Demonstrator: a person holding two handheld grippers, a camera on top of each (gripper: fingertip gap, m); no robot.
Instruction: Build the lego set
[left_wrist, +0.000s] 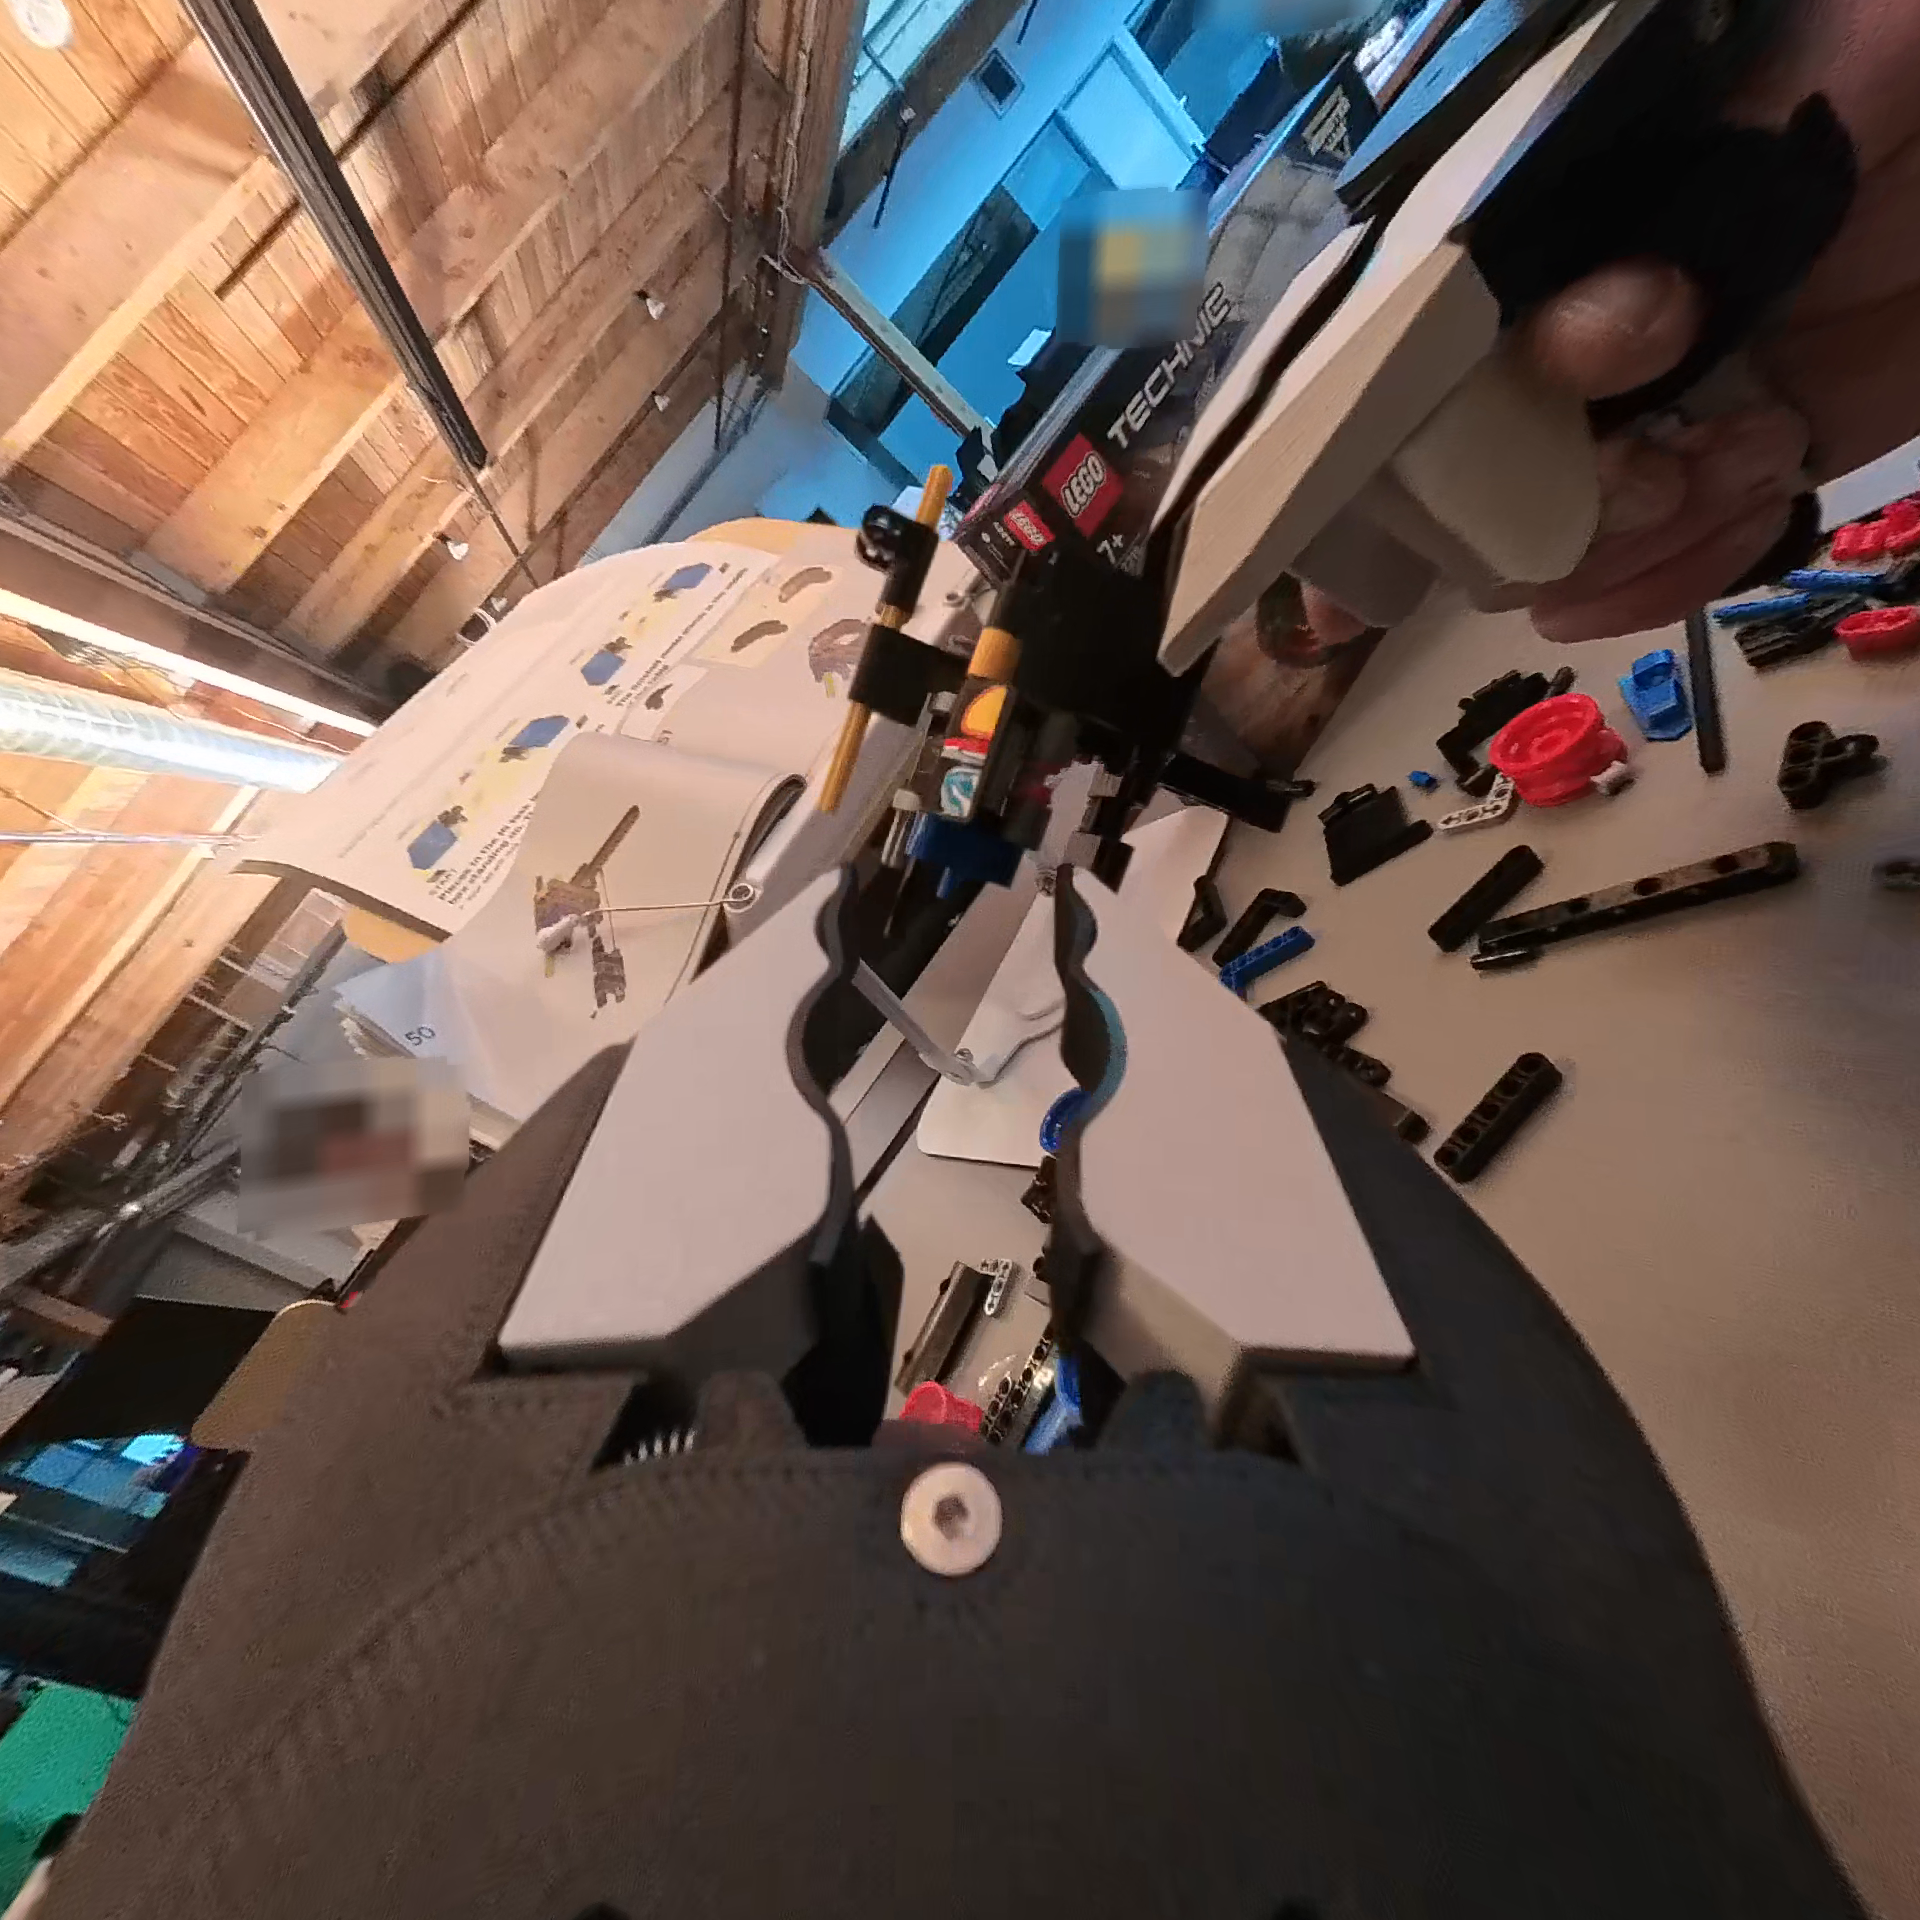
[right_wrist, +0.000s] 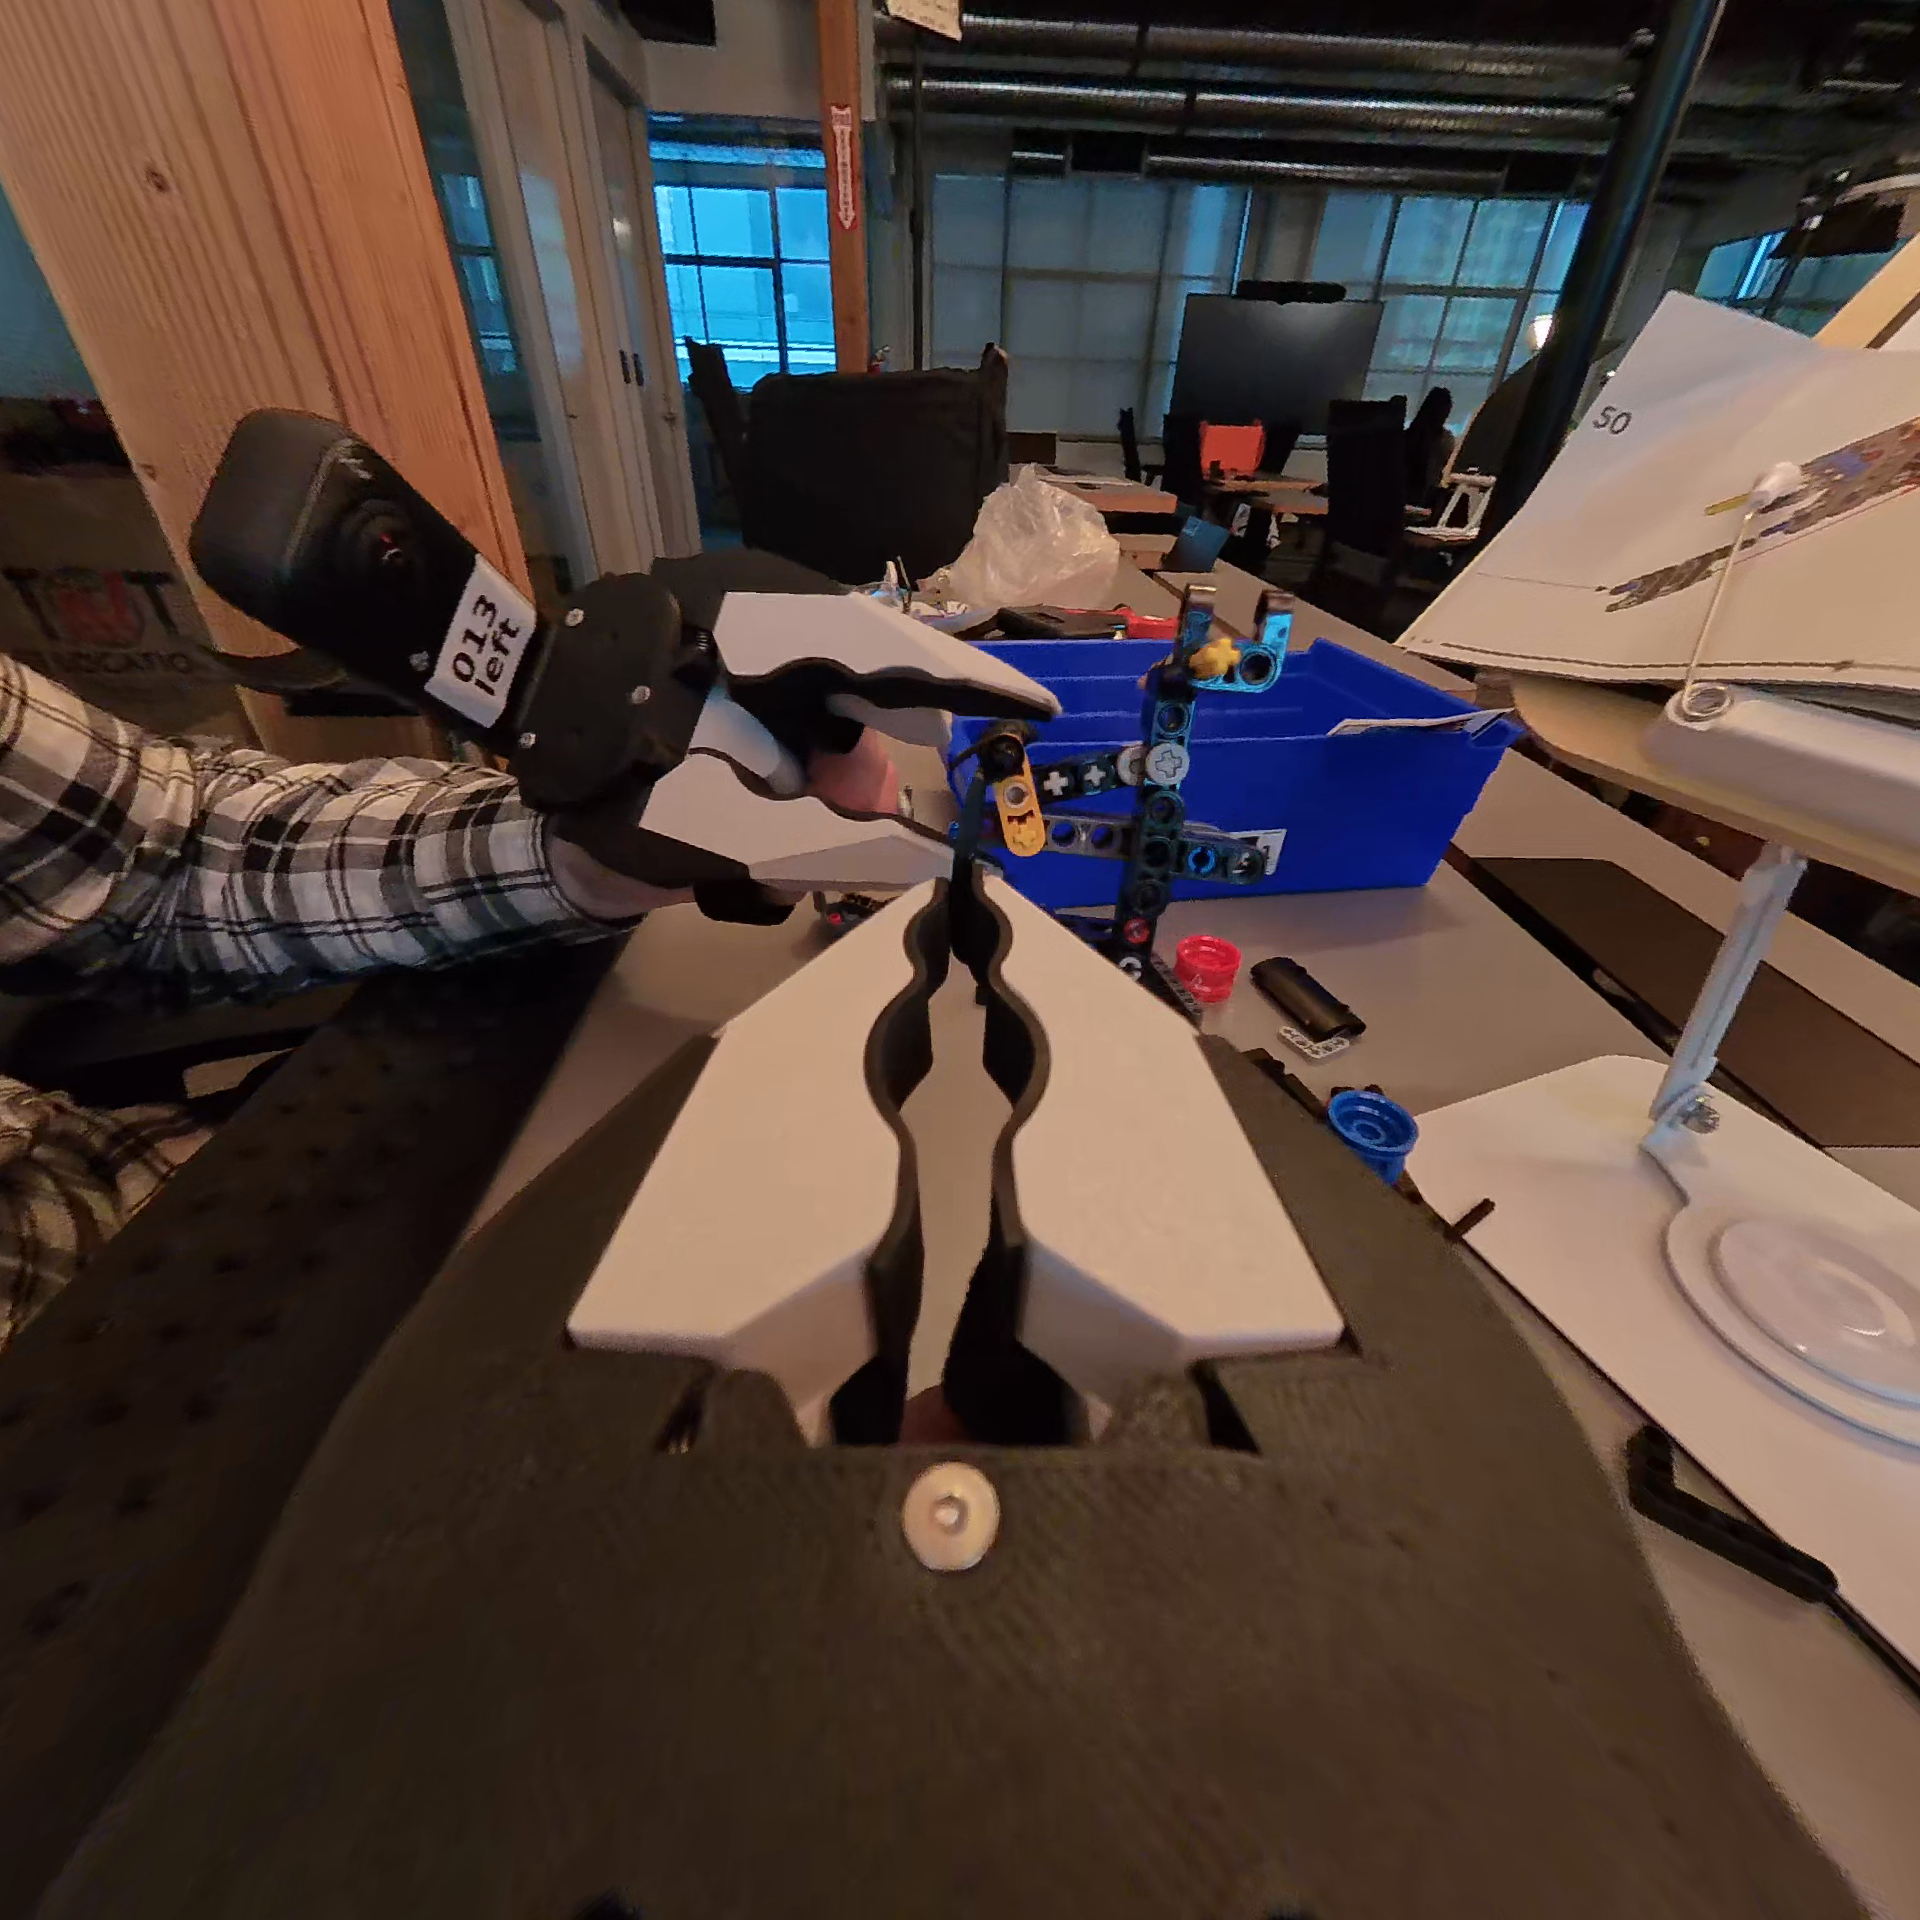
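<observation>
The desk (right_wrist: 1455, 997) is wide, grey and smooth. A big blue plastic bin (right_wrist: 1351, 790) with straight walls sits on it, in the middle of the right view. An open book (right_wrist: 1683, 540) of white paper pages leans on a white stand (right_wrist: 1725, 997) at the right edge of that view.

The model (right_wrist: 1132, 800) is in the middle of the right view, held up in front of the bin. It is made of thin black beams full of round holes, crossed like a plus sign. It has a small yellow piece, a light blue piece on top and grey pins. In the left view it sits in the middle, with a long yellow rod sticking up.

The right claw (right_wrist: 961, 914) is white with wavy black pads. It is pinched nearly closed on a thin black part at the model's left end.

The left claw (left_wrist: 951, 883) is partly open. Its tips are just below the model, and I cannot tell if they touch it.

Loose pieces lie on the desk at the right of the left view: black beams (left_wrist: 1631, 904), a shiny red wheel (left_wrist: 1553, 748) and small blue bits (left_wrist: 1652, 691).
</observation>
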